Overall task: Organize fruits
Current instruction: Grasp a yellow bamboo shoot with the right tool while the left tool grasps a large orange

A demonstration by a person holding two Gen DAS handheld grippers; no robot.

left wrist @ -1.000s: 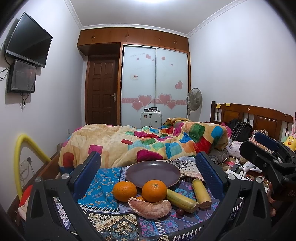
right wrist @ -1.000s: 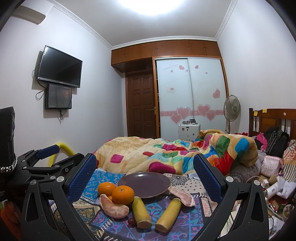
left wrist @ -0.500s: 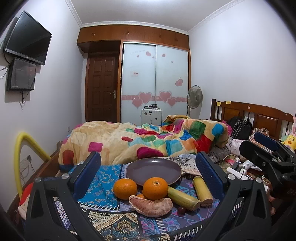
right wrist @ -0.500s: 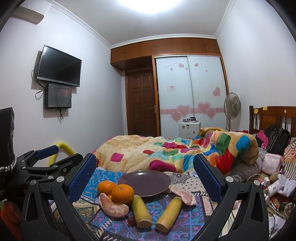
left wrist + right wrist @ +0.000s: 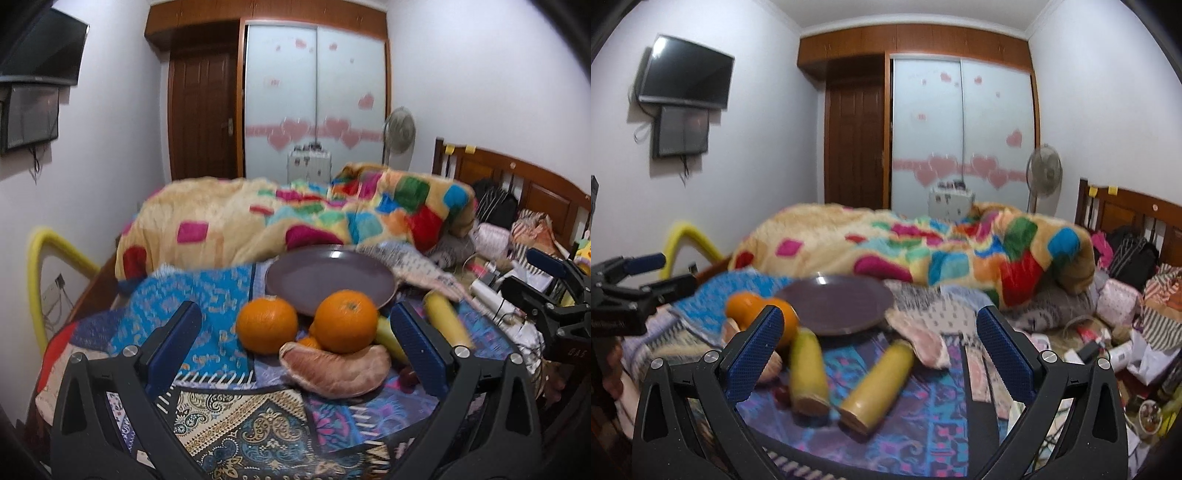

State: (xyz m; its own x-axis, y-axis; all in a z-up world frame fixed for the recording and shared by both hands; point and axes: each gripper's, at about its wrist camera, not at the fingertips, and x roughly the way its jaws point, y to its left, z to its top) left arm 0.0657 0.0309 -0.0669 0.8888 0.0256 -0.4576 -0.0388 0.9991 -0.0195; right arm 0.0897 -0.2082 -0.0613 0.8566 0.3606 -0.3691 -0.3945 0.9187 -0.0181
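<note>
A purple plate lies empty on a patterned cloth. In front of it sit two oranges and a peeled pomelo segment. My left gripper is open just before them, its blue pads either side of the pile. Two yellow banana pieces and a second pomelo segment lie right of the oranges. My right gripper is open and low over the banana pieces. The plate also shows in the right wrist view.
A colourful quilt is heaped behind the plate. A small dark fruit lies by the pomelo segment. Clutter of bags and clothes fills the right side by the wooden headboard. A yellow tube curves at the left.
Both grippers have moved forward and down toward the fruit, which now looks larger. The right gripper has shifted toward the banana pieces. Nothing has been taken hold of.
</note>
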